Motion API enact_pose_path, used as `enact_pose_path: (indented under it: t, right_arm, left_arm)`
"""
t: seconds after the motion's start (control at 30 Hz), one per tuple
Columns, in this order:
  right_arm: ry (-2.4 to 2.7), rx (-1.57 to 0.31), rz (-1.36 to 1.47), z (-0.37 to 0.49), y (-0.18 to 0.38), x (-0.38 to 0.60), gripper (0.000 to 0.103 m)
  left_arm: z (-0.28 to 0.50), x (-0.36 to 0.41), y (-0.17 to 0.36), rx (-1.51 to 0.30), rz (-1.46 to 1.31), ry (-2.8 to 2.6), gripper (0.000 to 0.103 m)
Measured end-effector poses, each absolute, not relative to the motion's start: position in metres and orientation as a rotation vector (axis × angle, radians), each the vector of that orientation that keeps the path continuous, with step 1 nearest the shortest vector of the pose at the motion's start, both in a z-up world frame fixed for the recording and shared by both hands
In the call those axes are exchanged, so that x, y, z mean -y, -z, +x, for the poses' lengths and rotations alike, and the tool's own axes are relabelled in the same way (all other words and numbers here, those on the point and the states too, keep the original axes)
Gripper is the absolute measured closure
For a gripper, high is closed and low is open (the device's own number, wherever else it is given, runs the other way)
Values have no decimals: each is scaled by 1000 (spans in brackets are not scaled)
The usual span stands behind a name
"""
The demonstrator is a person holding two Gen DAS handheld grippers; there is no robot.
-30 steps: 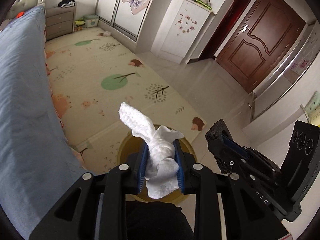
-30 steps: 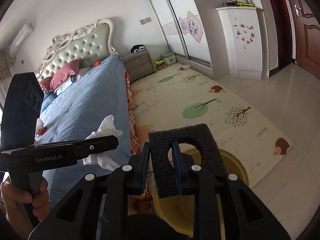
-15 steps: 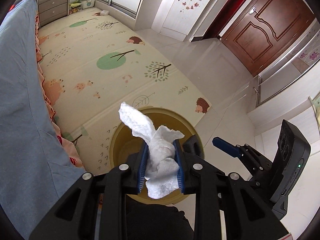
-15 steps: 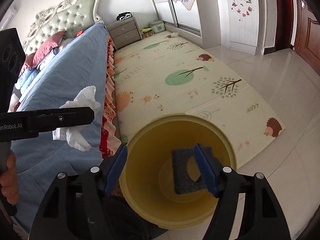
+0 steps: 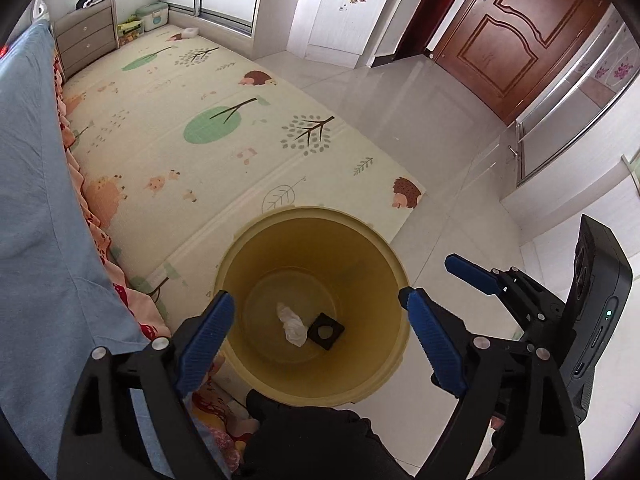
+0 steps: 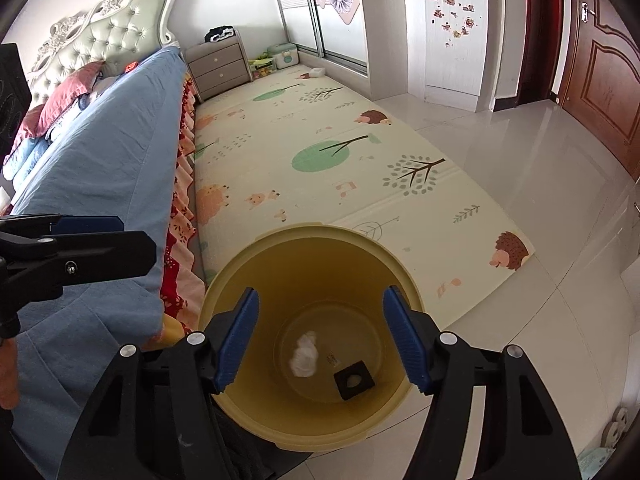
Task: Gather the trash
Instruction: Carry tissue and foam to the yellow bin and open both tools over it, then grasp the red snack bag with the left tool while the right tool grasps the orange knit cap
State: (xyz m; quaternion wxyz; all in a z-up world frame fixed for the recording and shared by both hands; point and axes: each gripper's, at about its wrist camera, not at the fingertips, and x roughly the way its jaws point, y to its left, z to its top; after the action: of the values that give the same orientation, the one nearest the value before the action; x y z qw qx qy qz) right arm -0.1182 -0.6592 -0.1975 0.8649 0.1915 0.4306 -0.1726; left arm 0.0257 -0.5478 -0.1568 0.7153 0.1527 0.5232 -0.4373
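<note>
Below both empty claws, tissue (image 5: 291,323) beside foam square (image 5: 326,331), inside bin (image 5: 240,256)

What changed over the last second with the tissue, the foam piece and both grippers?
Both were let go: the tissue and the black foam piece now lie at the bottom of the yellow bin. The left gripper is opening; the right gripper, empty, is closing slightly. Bin, mat and bed stayed put.

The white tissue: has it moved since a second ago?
Yes. The white tissue has dropped from the left gripper to the yellow bin's bottom, beside the black foam piece.
</note>
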Motion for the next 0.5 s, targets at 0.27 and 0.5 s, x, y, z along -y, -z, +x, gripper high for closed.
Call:
enact_pose_path:
  t: [0.27, 0.5]
  right_arm:
    - [240, -753, 376, -118, 148, 622, 41]
    - [43, -617, 325, -99, 94, 549, 42]
  left_arm:
    - [12, 468, 94, -946, 239, 857, 15]
    - [-2, 354, 44, -760, 163, 644, 7]
